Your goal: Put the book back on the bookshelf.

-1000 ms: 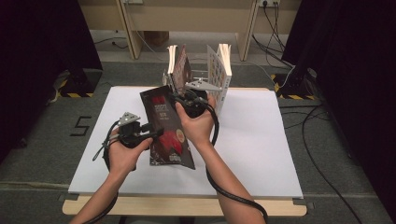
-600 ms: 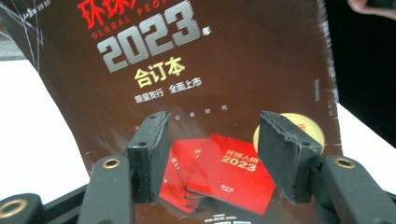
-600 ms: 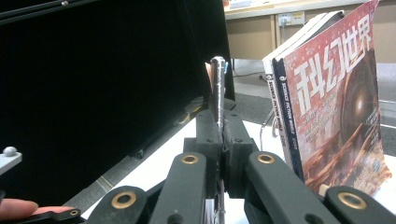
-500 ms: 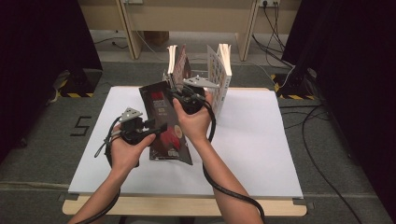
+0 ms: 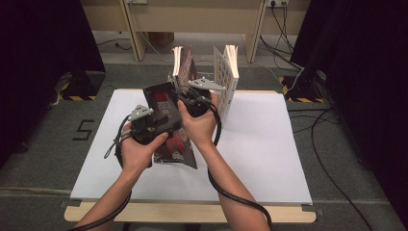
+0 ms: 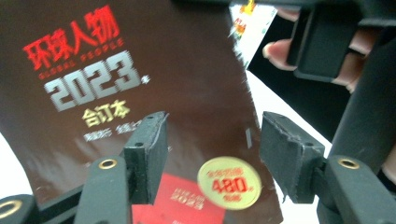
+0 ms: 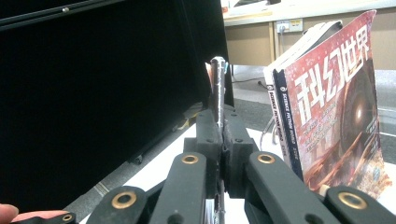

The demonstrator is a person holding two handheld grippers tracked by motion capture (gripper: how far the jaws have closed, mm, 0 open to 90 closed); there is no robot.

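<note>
A dark magazine is held up above the middle of the tabletop.

The magazine (image 5: 166, 108) is pinched at its edge by the right gripper (image 7: 219, 135), so it hangs upright. The left gripper (image 6: 212, 154) is held with its jaws apart around the cover, perhaps to steady it. A wire rack (image 5: 226, 77) with magazines is stood at the far edge, probably where it belongs.

White table (image 5: 269, 159), wire rack (image 5: 225, 79) (holding upright magazines (image 7: 336, 102))

My right gripper (image 5: 188, 92) pinches the magazine (image 5: 166, 110) at its twelve o'clock edge; my left gripper (image 5: 159, 126) sits over its face at nine. Book rack (image 5: 226, 79) stands beyond, at twelve.
</note>
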